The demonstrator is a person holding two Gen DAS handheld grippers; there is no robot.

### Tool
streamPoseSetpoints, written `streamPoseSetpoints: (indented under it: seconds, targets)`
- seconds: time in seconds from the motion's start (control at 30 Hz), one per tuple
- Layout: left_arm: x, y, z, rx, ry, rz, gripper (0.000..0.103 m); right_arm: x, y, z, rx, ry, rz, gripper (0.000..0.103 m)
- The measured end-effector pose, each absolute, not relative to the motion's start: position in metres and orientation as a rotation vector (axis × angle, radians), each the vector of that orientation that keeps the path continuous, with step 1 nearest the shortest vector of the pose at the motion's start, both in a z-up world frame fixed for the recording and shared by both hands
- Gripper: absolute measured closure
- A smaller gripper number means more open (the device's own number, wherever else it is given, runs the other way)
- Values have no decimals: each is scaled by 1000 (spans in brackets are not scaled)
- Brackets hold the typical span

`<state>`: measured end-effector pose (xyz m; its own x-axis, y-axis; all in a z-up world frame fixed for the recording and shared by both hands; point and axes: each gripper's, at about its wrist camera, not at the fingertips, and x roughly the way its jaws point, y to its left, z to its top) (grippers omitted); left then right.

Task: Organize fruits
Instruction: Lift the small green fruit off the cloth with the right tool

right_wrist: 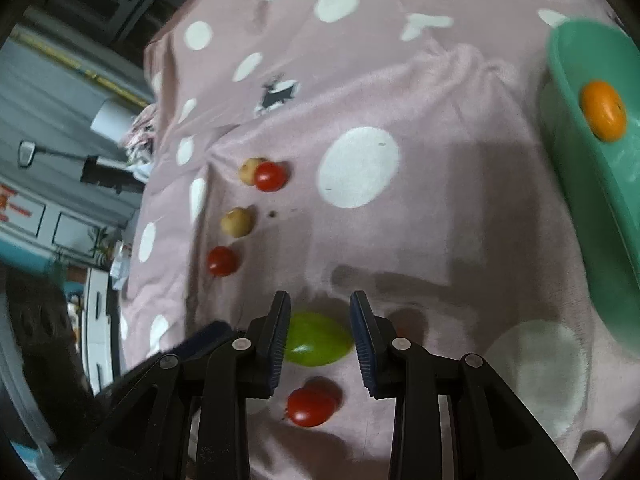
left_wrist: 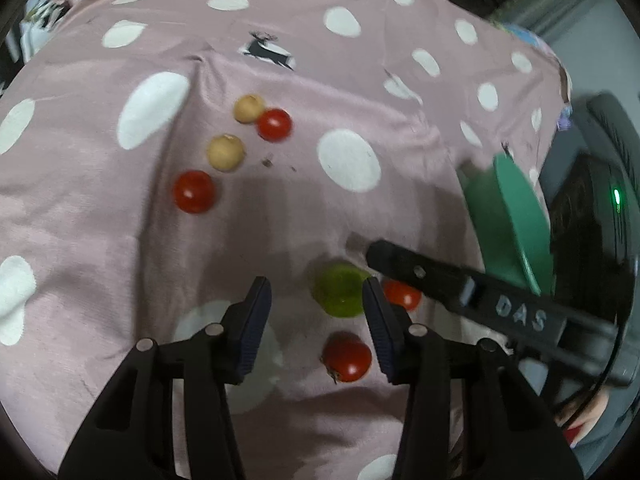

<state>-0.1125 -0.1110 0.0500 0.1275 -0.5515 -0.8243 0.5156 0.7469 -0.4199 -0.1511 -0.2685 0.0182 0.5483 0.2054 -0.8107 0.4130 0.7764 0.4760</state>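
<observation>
On the pink cloth [left_wrist: 280, 60]: loose fruit lies scattered, and a green fruit [right_wrist: 318, 339] serves as the marker for everything below.
Right gripper [right_wrist: 319, 300]: its jaws straddle the green fruit, and the pads look pressed against both flanks, so I read it as clamped on the fruit, which sits on the cloth.
Left gripper [left_wrist: 315, 292]: jaws are apart and grip nothing. It hangs just on the near side of the green fruit, its right pad close against it.
Near tomato [left_wrist: 347, 357]: on the near side of the green fruit, between the left gripper's fingers but not pinched.
Second tomato [left_wrist: 402, 294]: just beside the green fruit, tucked between the two grippers.
Far row: two tan fruits [left_wrist: 225, 153] and two more tomatoes [left_wrist: 194, 191] lie well beyond the green fruit, to its left.
Teal bowl [right_wrist: 580, 160]: well to the right of the green fruit, holding an orange fruit [right_wrist: 603, 110]. I take it as the likely destination.
Risk, crowding: both tools work around the same fruit, so a lift could knock one finger on the other and jolt the grip.
Risk, rolling: a nudge from either pad could send the round tomatoes off across the soft, creased cloth.
Risk, slipping: the smooth green skin, held near the pad tips, may squirt out if squeezed unevenly.
</observation>
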Motion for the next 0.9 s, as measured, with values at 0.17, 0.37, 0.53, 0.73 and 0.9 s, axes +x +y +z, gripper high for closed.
streamPoseSetpoints:
  seconds: [0.17, 0.37, 0.53, 0.73, 0.9]
  targets:
    - [-116, -119, 45, -23, 1237, -795, 57, -153, -270, 16, 741, 1012, -100, 69]
    - [-119, -129, 36, -8, 1258, -809, 57, -147, -262, 9, 731, 1052, -78, 68]
    - [-120, -135, 29, 0, 1273, -813, 57, -147, -262, 8, 732, 1065, -59, 68]
    - [-121, -138, 28, 10, 1253, -814, 57, -148, -265, 6, 746, 1064, -64, 68]
    - [-121, -139, 27, 5, 1242, -808, 60, -148, -267, 3, 763, 1065, -54, 68]
